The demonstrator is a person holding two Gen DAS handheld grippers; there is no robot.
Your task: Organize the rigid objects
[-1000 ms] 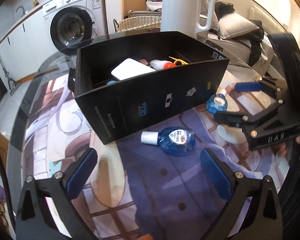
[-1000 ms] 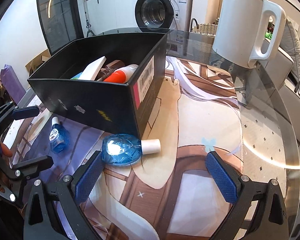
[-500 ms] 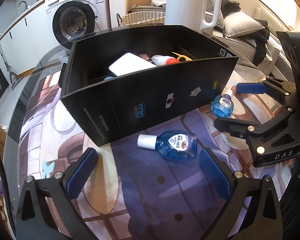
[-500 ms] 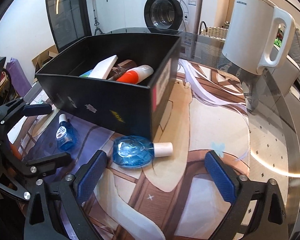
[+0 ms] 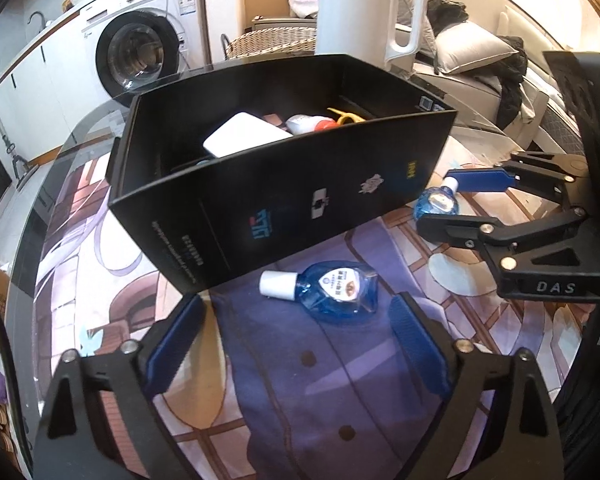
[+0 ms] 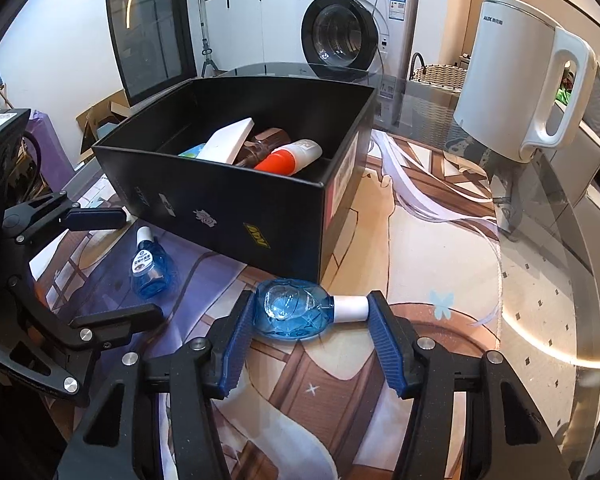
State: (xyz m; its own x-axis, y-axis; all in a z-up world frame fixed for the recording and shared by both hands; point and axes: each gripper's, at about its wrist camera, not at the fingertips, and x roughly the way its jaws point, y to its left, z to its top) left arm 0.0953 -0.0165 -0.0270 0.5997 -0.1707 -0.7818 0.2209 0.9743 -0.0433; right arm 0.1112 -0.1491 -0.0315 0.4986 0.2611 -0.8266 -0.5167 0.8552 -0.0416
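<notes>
Beside the black box (image 6: 236, 184), right gripper (image 6: 312, 316) clamps a blue bottle (image 6: 296, 314); left gripper (image 5: 296, 332) gapes over its twin (image 5: 336, 292); lifting likely follows.

Bright daylight, glare on the glass table (image 6: 540, 320), heavy fisheye edge distortion.

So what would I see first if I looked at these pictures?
Probably the big black box in the middle of the table, with a red-capped tube and a white card inside. Then two shiny blue bottles lying in front of it: one between the right gripper's blue fingers, the other just ahead of the open left gripper. A tall white kettle stands behind.
</notes>
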